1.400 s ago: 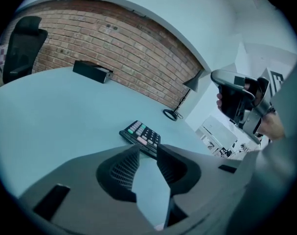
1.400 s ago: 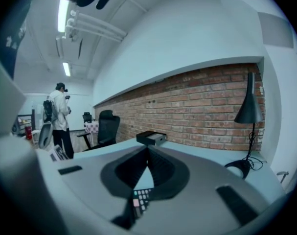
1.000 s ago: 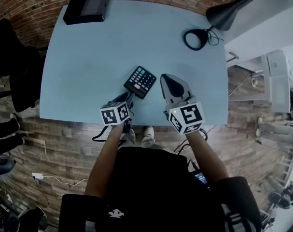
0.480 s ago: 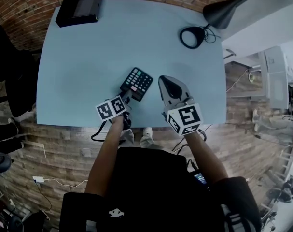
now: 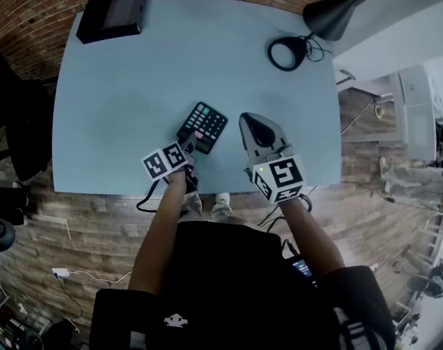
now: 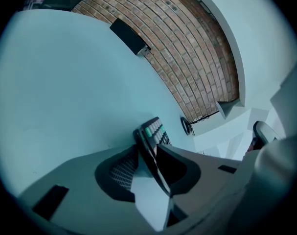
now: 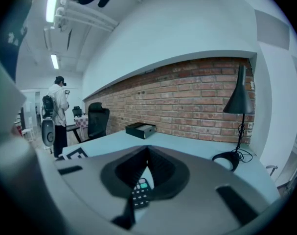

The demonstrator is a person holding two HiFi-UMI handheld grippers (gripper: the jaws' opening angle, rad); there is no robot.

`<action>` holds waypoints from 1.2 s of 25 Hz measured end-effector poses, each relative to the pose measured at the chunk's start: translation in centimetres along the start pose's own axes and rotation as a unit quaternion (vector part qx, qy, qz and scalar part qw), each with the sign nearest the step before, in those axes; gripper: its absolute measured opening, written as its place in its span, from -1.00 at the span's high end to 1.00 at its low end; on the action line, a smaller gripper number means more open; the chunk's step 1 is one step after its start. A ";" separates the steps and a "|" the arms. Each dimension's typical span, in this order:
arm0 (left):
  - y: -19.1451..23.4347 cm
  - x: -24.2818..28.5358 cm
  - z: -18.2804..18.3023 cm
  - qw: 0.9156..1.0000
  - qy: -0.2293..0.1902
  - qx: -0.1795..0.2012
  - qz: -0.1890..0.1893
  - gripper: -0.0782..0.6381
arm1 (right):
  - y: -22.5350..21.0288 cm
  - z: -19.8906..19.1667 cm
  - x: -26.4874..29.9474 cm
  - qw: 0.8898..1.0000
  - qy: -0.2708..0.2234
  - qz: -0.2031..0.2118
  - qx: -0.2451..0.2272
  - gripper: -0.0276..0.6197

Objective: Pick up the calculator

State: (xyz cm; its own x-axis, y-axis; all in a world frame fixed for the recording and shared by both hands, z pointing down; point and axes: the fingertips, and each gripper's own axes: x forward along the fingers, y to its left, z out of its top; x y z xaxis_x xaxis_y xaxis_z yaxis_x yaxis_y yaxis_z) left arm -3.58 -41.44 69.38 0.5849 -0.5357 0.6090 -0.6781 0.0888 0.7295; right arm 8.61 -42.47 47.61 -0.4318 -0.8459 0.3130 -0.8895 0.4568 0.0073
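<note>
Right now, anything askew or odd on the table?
Only the calculator: it lies skewed to the edges of the table, its near end between the closing jaws of the left gripper, which do not yet press on it. Nothing looks spilled or damaged.

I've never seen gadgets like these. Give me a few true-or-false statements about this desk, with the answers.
1. The calculator sits between the left gripper's jaws. True; they are closing round it.
2. The right gripper holds the calculator. False: it hangs beside it, jaws together, empty.
3. A lamp stands at the table's far right corner. True.
4. The black box touches the calculator. False: it lies apart, at the far left corner.
</note>
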 end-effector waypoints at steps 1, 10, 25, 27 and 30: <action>0.1 0.0 0.0 1.000 0.000 -0.002 0.000 0.46 | -0.1 0.0 0.0 1.000 0.000 0.000 0.000 0.90; -0.4 -0.3 0.2 1.000 -0.013 -0.010 -0.004 0.52 | -0.2 0.0 0.3 1.000 0.000 0.009 -0.006 0.90; -3.4 -2.0 1.3 0.997 -0.043 0.066 -0.013 0.61 | -0.5 0.3 -0.6 1.000 -0.012 0.020 -0.006 0.90; -3.6 -2.4 1.2 0.996 -0.050 0.071 -0.013 0.61 | -0.5 0.4 -0.8 1.000 -0.016 0.022 -0.006 0.90; -4.2 -3.1 1.3 0.994 -0.060 0.092 -0.012 0.61 | -0.6 0.6 -1.1 0.999 -0.021 0.026 -0.007 0.90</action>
State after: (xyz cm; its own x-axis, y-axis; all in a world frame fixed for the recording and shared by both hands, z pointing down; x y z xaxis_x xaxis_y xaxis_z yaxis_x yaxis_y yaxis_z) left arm -3.16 -41.23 64.00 0.5519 -0.6324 0.5436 -0.7416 -0.0743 0.6667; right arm 9.49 -42.00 46.69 -0.4832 -0.8315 0.2741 -0.8638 0.5038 0.0054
